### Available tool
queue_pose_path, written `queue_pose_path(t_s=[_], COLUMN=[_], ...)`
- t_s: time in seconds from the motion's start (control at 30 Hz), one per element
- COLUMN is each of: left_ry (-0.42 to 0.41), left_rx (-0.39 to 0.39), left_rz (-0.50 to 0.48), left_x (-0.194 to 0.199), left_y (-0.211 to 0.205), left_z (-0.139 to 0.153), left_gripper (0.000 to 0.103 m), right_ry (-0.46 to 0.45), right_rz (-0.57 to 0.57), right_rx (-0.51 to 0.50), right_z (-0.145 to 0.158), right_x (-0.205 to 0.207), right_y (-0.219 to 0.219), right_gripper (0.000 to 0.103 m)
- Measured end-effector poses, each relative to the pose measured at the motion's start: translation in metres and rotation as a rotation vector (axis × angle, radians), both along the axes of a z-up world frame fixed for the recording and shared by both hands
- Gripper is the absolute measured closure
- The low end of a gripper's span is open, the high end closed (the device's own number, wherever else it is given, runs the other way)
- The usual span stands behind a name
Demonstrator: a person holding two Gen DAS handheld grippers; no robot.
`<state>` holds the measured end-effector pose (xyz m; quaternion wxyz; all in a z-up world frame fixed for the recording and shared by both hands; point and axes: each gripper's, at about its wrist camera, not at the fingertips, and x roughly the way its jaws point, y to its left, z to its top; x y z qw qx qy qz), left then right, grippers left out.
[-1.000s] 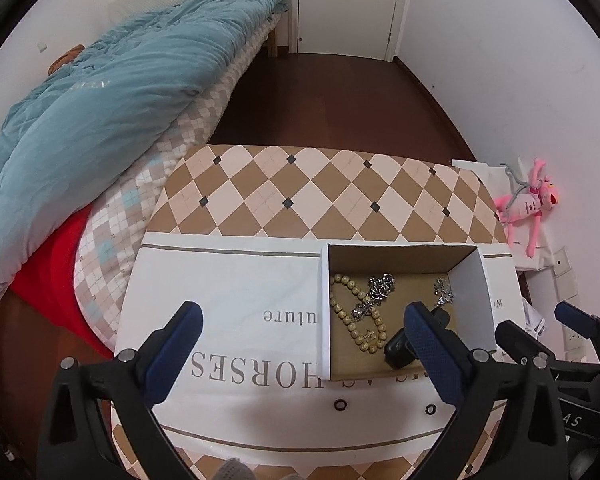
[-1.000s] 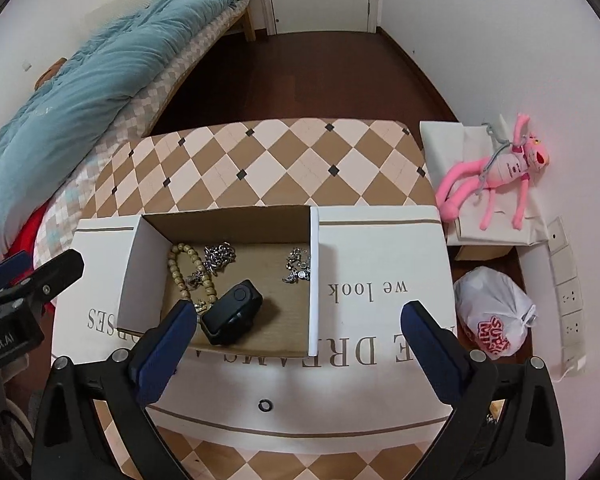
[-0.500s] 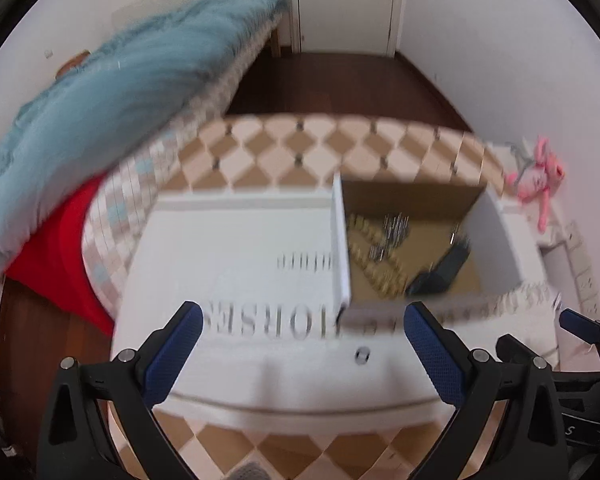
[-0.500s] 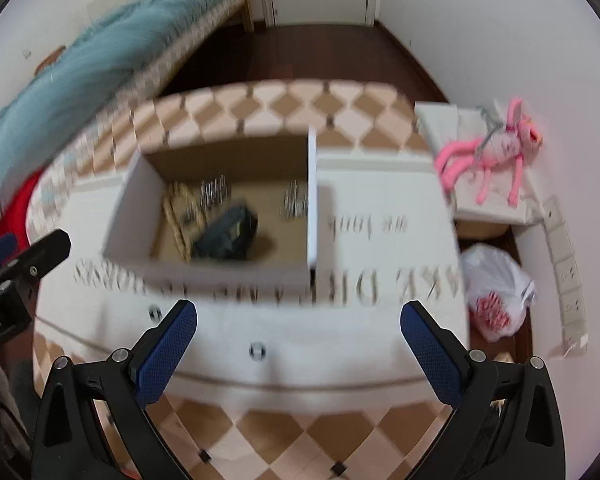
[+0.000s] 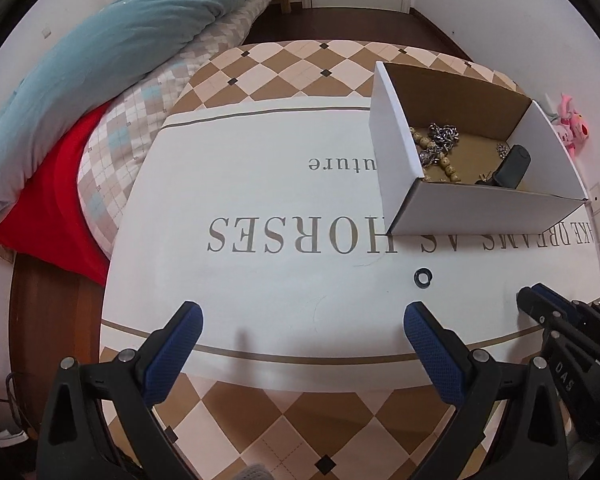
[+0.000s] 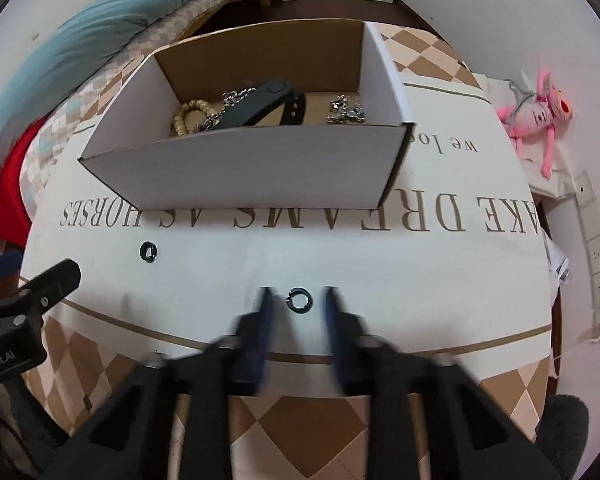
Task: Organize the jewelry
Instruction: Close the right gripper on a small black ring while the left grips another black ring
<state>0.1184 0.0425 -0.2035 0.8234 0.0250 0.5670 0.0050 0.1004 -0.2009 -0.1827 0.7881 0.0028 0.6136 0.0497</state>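
Closing my right hand-held gripper [image 6: 297, 300] around a small dark ring [image 6: 298, 300] on the white tabletop [image 6: 380, 272] cloth (pads not yet touching it), I keep the left hand-held gripper [image 5: 300, 328] wide open and empty, near the jewelry box [image 6: 260, 164].

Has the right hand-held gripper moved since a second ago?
Yes. The right hand-held gripper has dropped toward the white mat; the cardboard box now sits higher and larger in its view. Its jaws are closing around a black ring, not yet touching.
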Motion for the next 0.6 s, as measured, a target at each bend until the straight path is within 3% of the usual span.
queue_pose_path(t_s=[0.37,0.5,0.6], left_ry=[0.052,0.053,0.057], left_rx=[-0.067,-0.055,-0.068], left_rz=[-0.061,-0.096,-0.119], left_x=[0.013,0.017,0.019], left_y=[-0.04,-0.056,-0.064], left_z=[-0.019,-0.024,-0.028], left_gripper=[0.002,0.036,0.068], right_ry=[-0.02,-0.008,-0.009], right_rz=[-0.085,-0.119,-0.143], right_rx=[0.047,0.046,0.048], right_z=[0.018,0.016,0.017], right_x=[-0.001,0.002,0.003], right_y=[-0.025,-0.037,-0.044], right_gripper=[0.091,0.091,0.091])
